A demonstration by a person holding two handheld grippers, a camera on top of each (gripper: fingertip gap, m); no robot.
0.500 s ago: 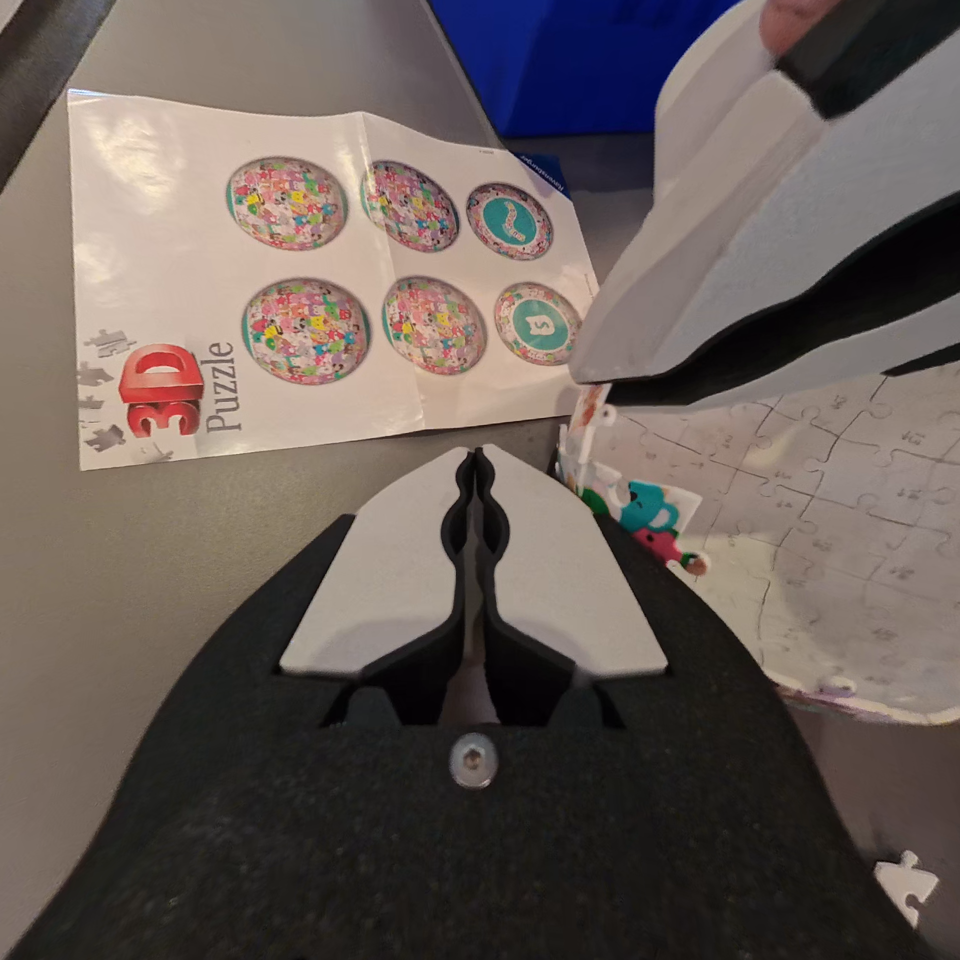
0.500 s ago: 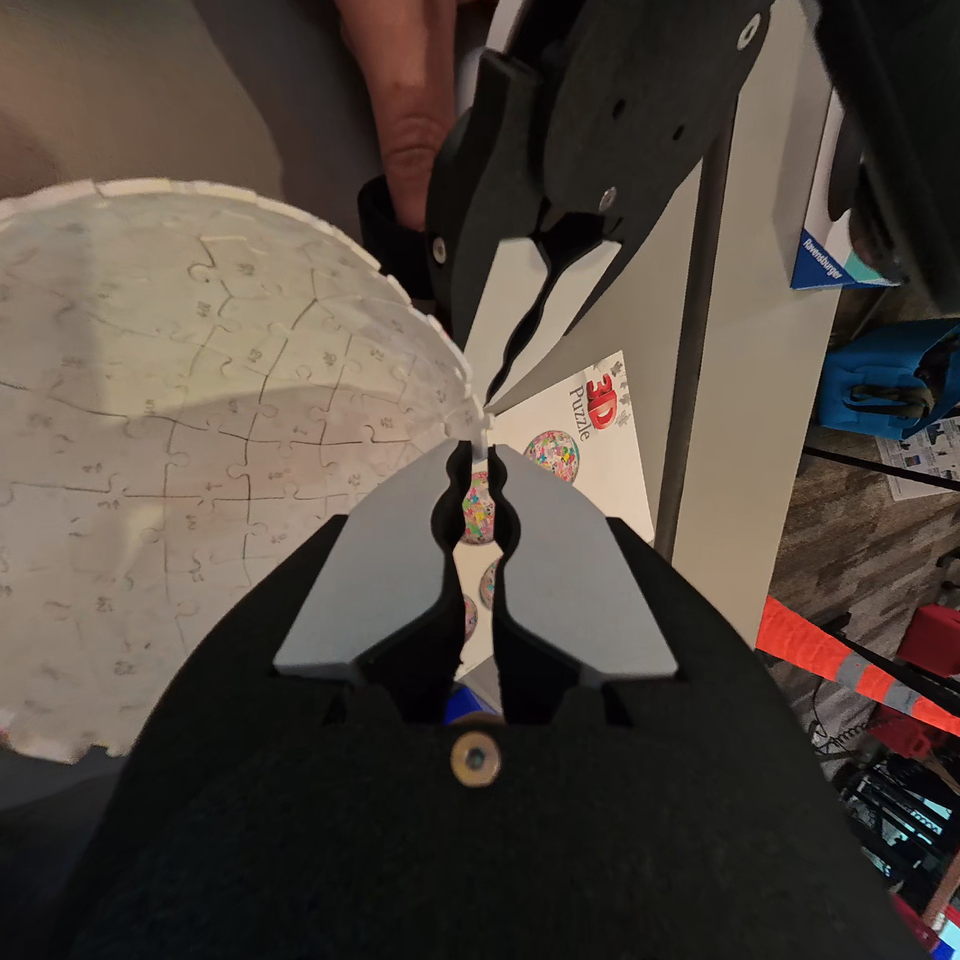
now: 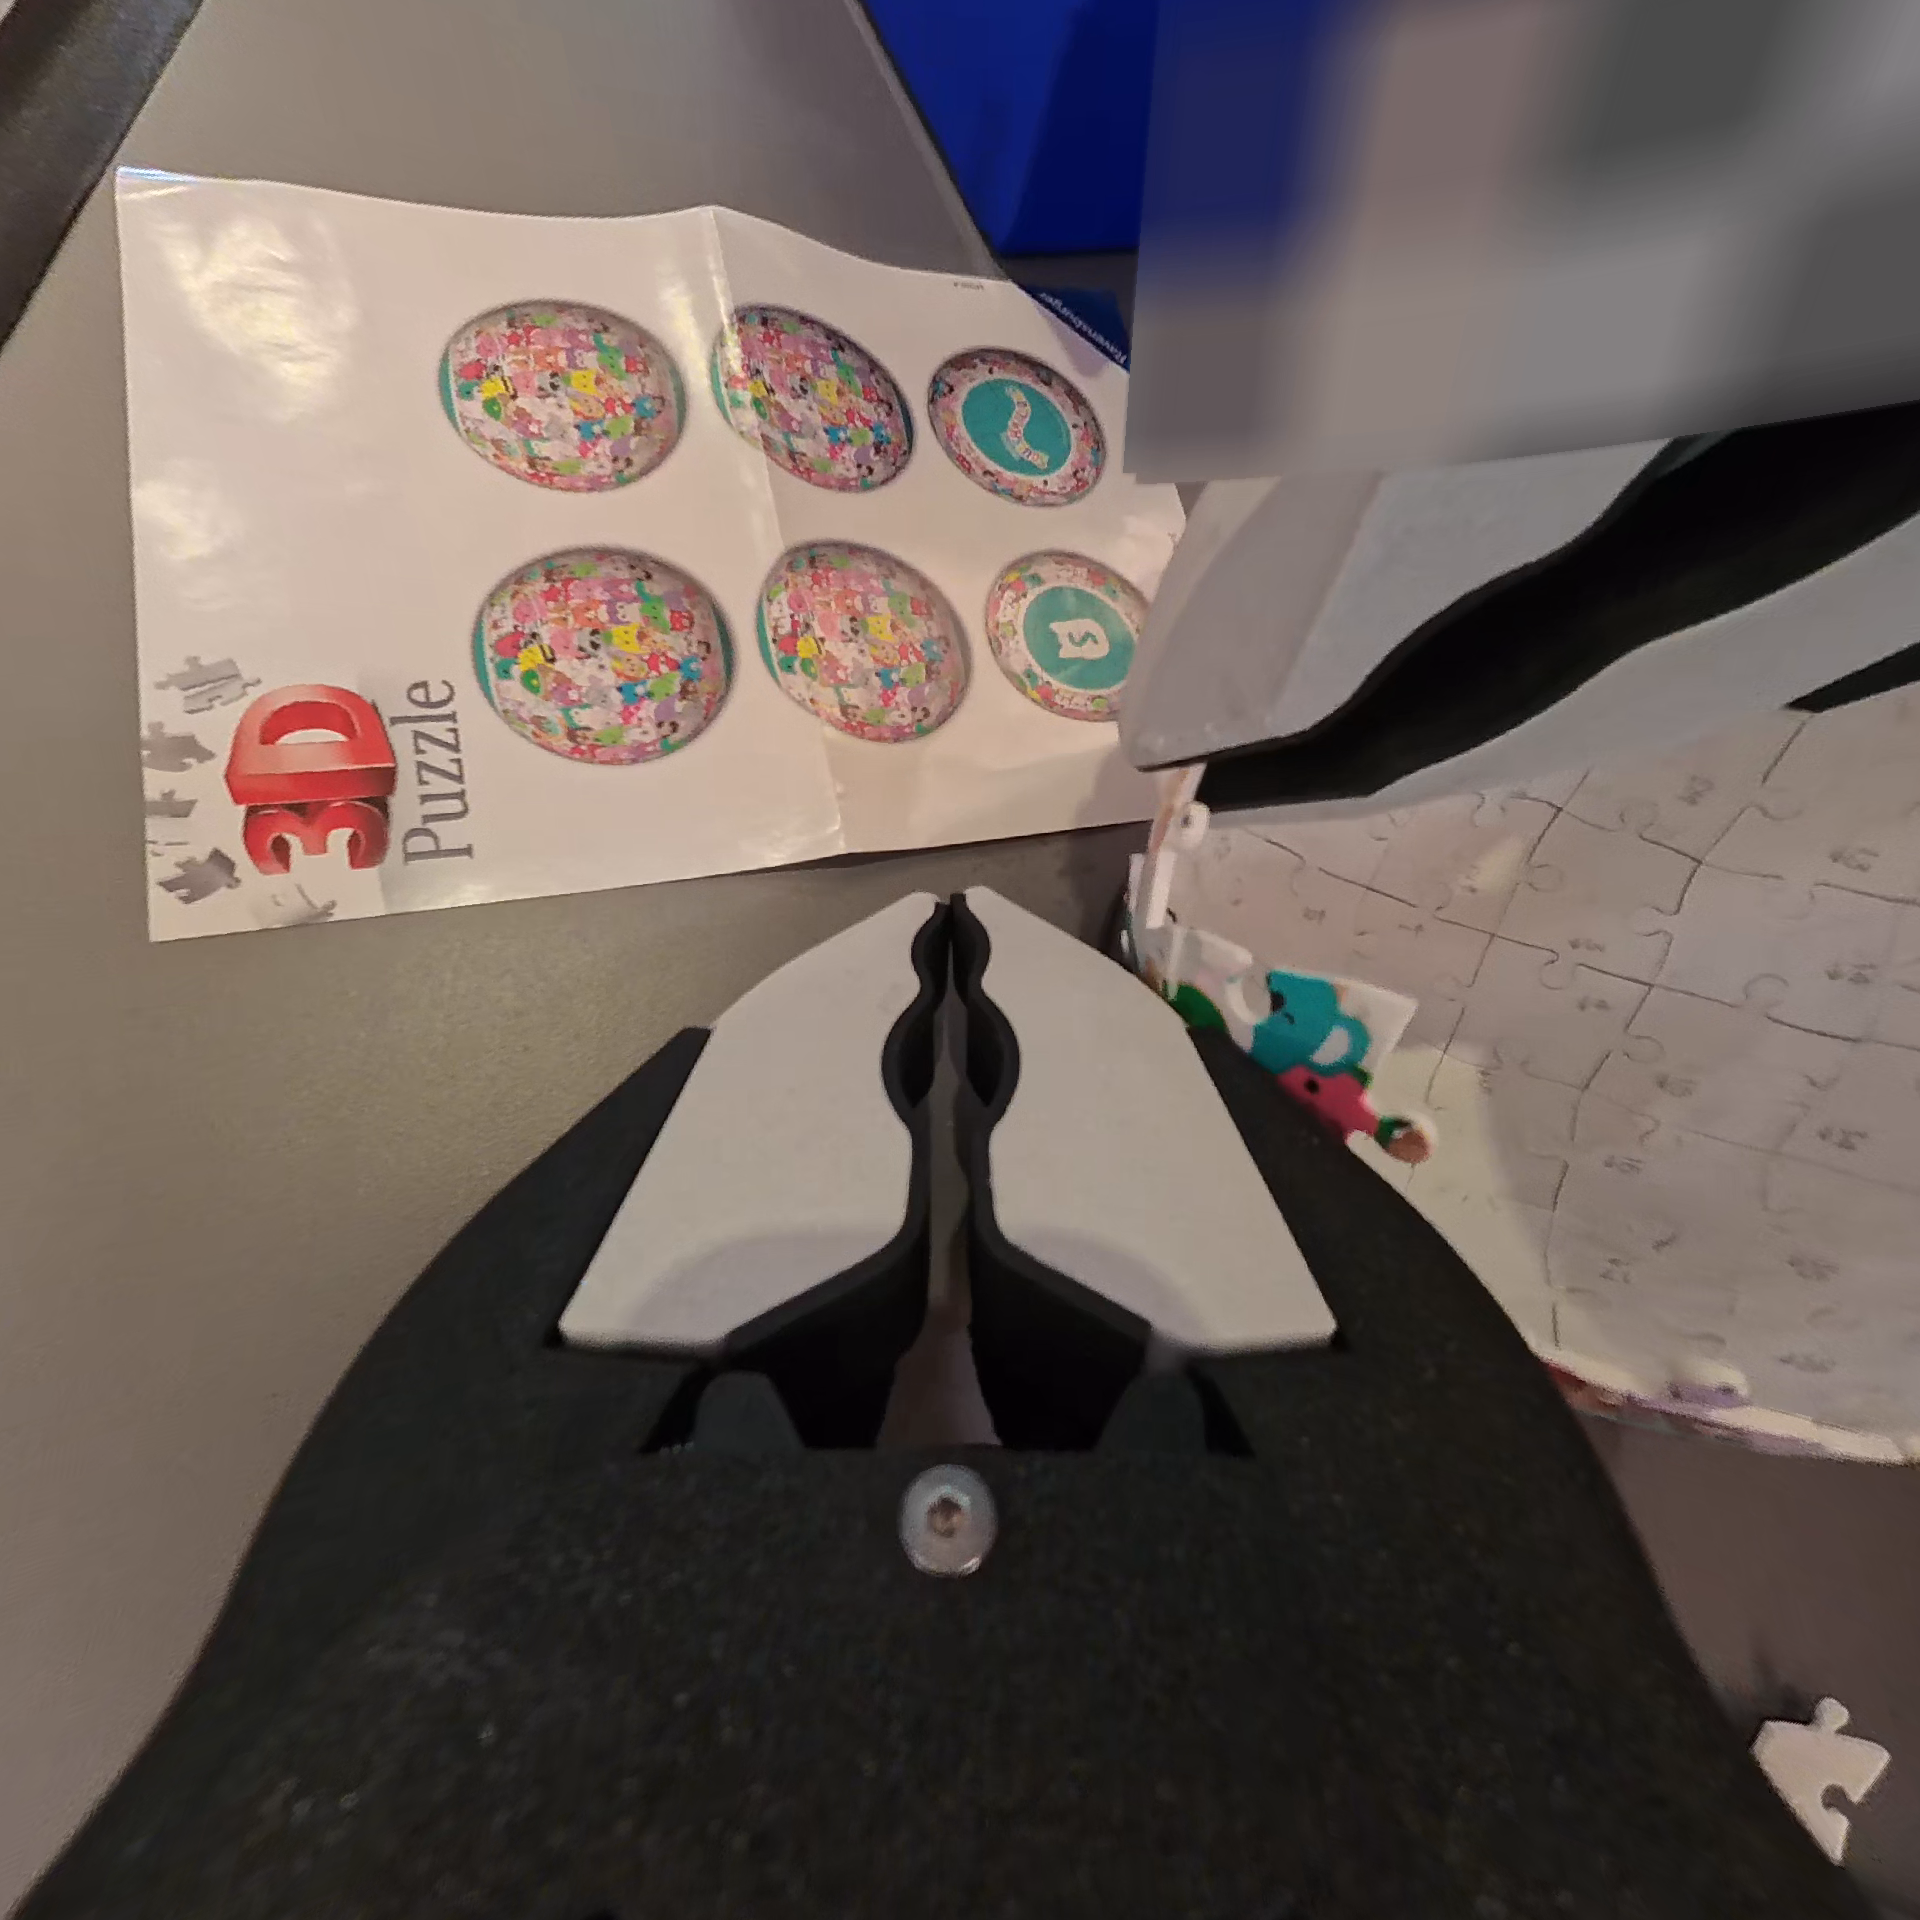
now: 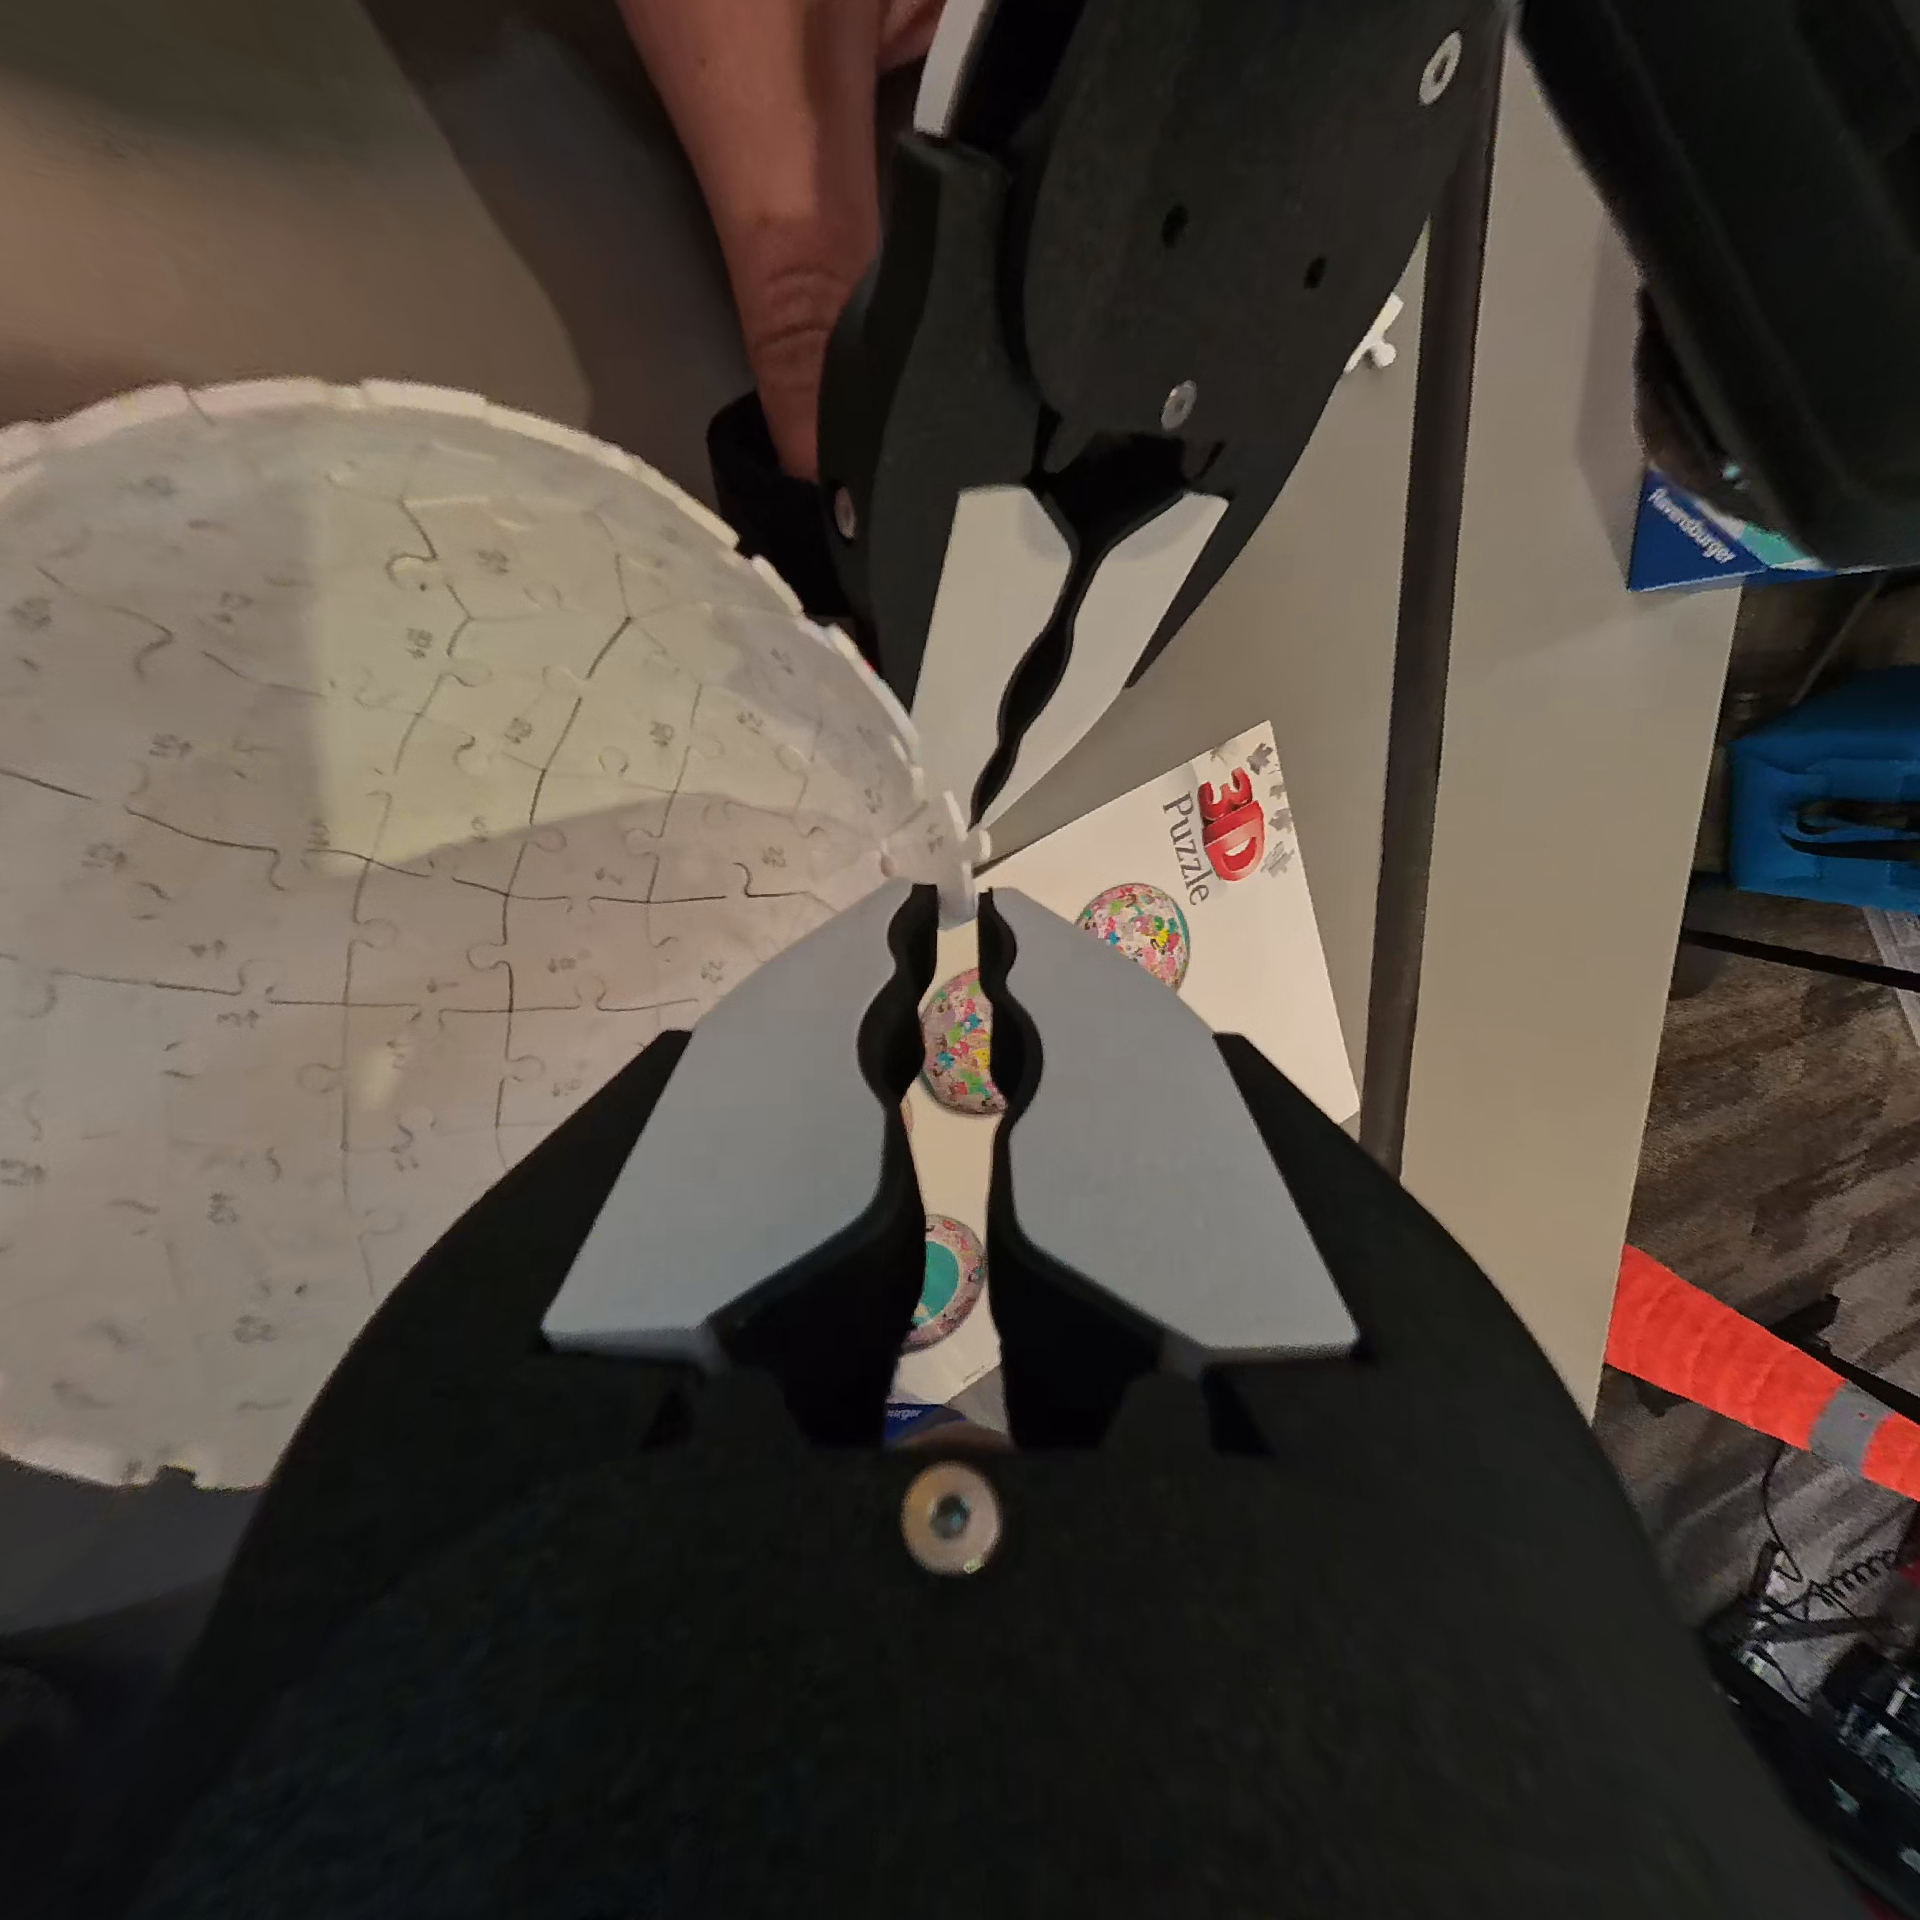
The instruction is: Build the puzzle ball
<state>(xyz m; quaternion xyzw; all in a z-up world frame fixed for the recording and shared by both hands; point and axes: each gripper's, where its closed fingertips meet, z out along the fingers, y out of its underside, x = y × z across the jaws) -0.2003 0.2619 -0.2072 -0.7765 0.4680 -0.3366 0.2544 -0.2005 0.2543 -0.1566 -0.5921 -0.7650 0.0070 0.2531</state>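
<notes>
My right claw (image 4: 951, 906) pinches a small white piece (image 4: 954, 878) at the very edge of the half-built puzzle ball (image 4: 364, 883), and the ball's white inside bowl sits just to the left of that claw. My left claw (image 3: 951, 914) is pressed together with nothing in it, right beside the ball's edge (image 3: 1164, 914), with its tip close to the same piece. The picture sheet (image 3: 582, 540) lies flat on the gray table (image 3: 260, 1143) just past the ball, and one loose piece (image 3: 1818, 1782) lies on the table near the ball.
</notes>
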